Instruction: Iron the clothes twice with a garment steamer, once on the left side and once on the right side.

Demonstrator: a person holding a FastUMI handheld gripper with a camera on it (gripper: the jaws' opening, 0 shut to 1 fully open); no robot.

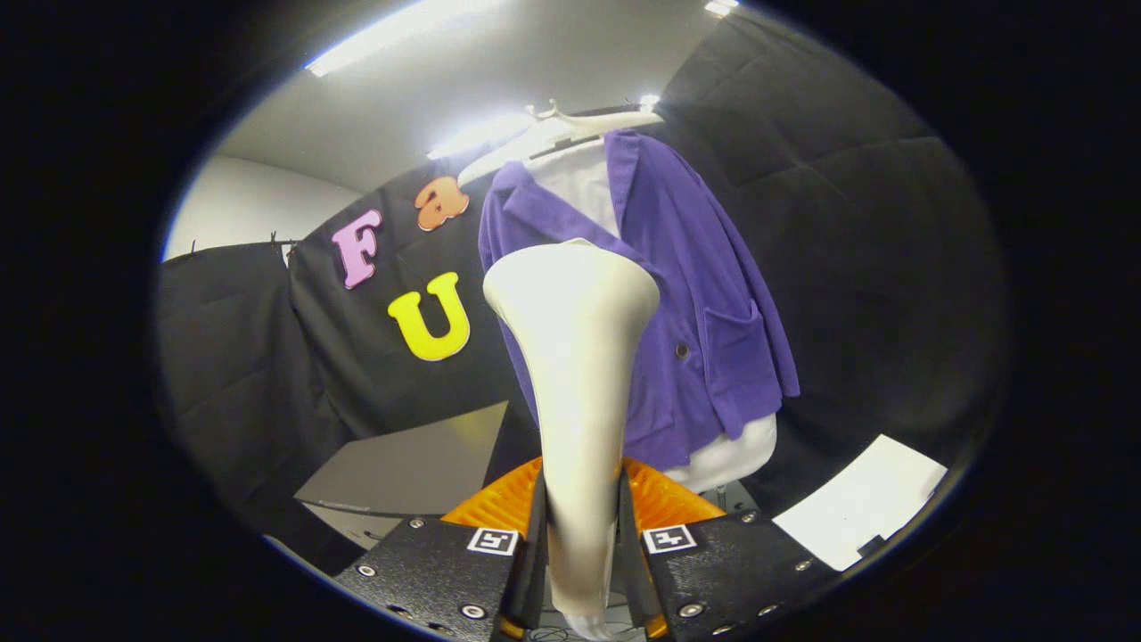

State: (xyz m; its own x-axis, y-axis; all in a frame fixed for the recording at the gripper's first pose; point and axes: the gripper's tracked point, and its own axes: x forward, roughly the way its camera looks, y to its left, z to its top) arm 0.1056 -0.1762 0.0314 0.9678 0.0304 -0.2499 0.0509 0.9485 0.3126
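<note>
The hand-held gripper (579, 571) is closed to a narrow gap around the handle of the steamer (575, 357), with a finger pressing on each side of it. The steamer stands upright between the fingers and widens upward into a broad, pale head that sits well above the fingertips. Ribbed orange pieces show just behind the fingers on both sides of the handle.

Beyond the steamer head hangs the jacket (704, 294), purple, worn open over a white shirt (584, 183) on a pale torso form (735, 450) whose lower end shows under the hem. The head covers the jacket's left half as seen here; whether it touches the cloth cannot be told. The jacket's other half is in plain sight, with a patch pocket and a dark button just beside the steamer's neck. A white hanger (557, 129) carries the collar at the top, close under the ceiling lights.

Black cloth walls the booth behind and to both sides. Low down, to one side of the fingers, lies a grey board (410, 464); to the other side, a white sheet (860, 513) lies on dark cloth, well apart from the form.
</note>
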